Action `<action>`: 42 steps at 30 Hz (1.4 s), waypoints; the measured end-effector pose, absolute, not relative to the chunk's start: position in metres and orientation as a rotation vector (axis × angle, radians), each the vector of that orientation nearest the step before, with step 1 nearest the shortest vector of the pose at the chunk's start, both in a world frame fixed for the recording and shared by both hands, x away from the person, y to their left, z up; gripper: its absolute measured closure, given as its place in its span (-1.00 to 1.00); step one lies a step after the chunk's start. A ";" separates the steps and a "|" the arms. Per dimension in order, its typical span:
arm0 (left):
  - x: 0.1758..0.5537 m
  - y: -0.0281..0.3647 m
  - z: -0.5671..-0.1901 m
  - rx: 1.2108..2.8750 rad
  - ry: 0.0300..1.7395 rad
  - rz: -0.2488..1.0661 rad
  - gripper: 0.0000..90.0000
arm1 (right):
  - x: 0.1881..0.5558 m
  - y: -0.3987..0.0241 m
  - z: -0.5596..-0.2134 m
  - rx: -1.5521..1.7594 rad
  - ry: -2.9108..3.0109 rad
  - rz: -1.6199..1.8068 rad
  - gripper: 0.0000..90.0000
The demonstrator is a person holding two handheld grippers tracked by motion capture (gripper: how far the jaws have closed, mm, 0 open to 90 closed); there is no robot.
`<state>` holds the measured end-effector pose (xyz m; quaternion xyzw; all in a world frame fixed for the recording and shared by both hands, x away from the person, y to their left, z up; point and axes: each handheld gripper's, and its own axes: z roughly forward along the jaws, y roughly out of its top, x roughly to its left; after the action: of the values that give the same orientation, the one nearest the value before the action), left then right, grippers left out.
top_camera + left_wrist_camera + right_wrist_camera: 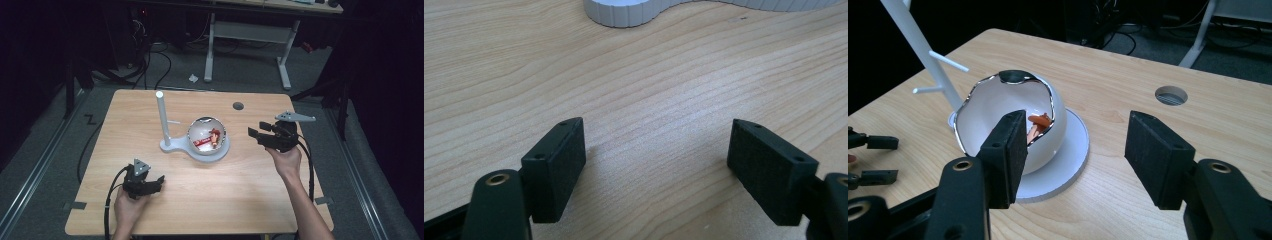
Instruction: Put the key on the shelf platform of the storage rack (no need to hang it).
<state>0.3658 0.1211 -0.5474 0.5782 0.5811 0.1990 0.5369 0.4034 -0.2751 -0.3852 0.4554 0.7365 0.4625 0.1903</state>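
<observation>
The white egg-shaped bowl with a jagged silver-edged opening sits on the round part of a flat white plastic base near the middle of the light wooden table, and serves as the landmark here. Its opening faces up and a little toward the person; inside lie small red and orange pieces, too small to tell apart. In the right gripper view the bowl shows its white interior turned toward that camera, the orange bits near the rim. A thin white upright post with short side pegs rises from the narrow end of the same base, just left of the bowl, its long axis vertical.

The right gripper is held to the right of the bowl, near it but apart, on a forearm that comes in from the bottom edge; it lies roughly level and points left at the bowl. Its jaws stand apart with nothing between them.

The left gripper is well in front and to the left of the bowl, low over the table, pointing right and slightly away from the person. In the left gripper view its jaws gape wide over bare wood, the base's ribbed edge beyond them.
</observation>
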 end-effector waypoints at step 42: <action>0.366 0.121 -0.547 1.376 1.384 0.474 -0.48 | 0.344 -0.326 -0.395 1.342 1.975 1.354 -0.04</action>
<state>0.3661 0.1211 -0.5474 0.5780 0.5814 0.1989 0.5369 0.3441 -0.3255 -0.3953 0.4795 0.7054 0.4834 0.1969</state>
